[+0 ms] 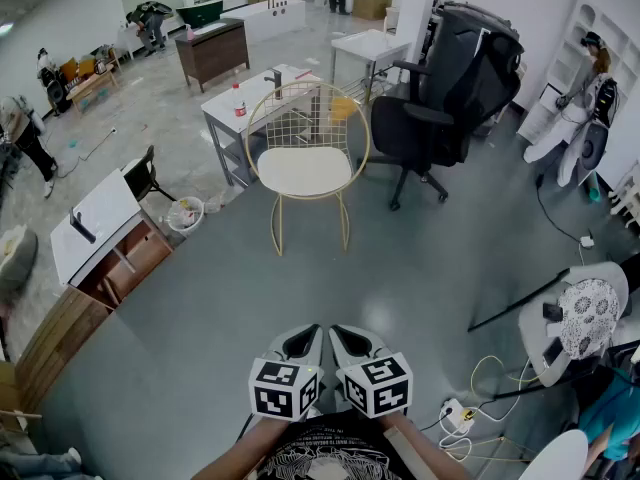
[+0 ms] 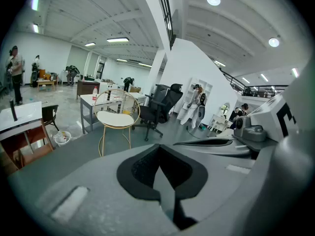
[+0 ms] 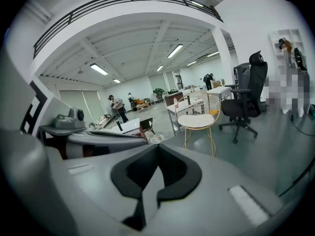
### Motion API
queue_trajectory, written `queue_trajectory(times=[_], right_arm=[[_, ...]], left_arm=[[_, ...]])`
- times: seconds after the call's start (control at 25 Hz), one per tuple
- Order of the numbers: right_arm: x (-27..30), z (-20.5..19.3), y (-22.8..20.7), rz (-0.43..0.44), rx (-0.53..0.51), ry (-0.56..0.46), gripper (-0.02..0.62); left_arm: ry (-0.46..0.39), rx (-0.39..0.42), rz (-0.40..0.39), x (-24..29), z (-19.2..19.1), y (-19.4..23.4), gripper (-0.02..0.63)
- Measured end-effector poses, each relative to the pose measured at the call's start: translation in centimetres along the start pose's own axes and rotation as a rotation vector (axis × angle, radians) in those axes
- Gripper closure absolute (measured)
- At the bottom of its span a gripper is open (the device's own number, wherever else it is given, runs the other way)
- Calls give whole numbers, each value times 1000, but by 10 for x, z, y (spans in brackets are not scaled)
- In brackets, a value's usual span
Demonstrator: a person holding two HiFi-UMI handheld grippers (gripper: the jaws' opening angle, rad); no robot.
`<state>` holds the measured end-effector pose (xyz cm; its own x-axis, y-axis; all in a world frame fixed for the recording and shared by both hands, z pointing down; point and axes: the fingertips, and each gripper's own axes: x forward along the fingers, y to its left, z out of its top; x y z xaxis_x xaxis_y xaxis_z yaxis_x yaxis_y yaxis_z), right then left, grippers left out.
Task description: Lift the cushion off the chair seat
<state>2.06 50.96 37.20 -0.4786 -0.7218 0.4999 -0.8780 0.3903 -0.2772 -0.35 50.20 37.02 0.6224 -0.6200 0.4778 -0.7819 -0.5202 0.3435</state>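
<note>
Well back from the chair (image 1: 277, 226), you are holding the left gripper (image 1: 300, 345) and right gripper (image 1: 352, 344) low, jaws pressed together on nothing, because the cushion (image 1: 305, 171) is lying beyond reach.

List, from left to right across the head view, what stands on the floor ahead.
white desk → waste bin → gold wire chair with the cushion on its seat → black office chair → person in white
</note>
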Motion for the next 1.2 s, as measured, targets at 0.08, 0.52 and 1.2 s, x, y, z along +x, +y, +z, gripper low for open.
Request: queue_trajectory(times=[0.08,0.52,1.2], right_arm=[[-1,-1,2,-9,-1,0,598],[0,3,6,-5,26,-2,597],[53,45,-56,90,59,13,597]], left_arm=[[5,-2,-3,-2,-1,1,617],[3,-5,-25,-2,2,2,617],[4,-30,74,69,43,28,617]])
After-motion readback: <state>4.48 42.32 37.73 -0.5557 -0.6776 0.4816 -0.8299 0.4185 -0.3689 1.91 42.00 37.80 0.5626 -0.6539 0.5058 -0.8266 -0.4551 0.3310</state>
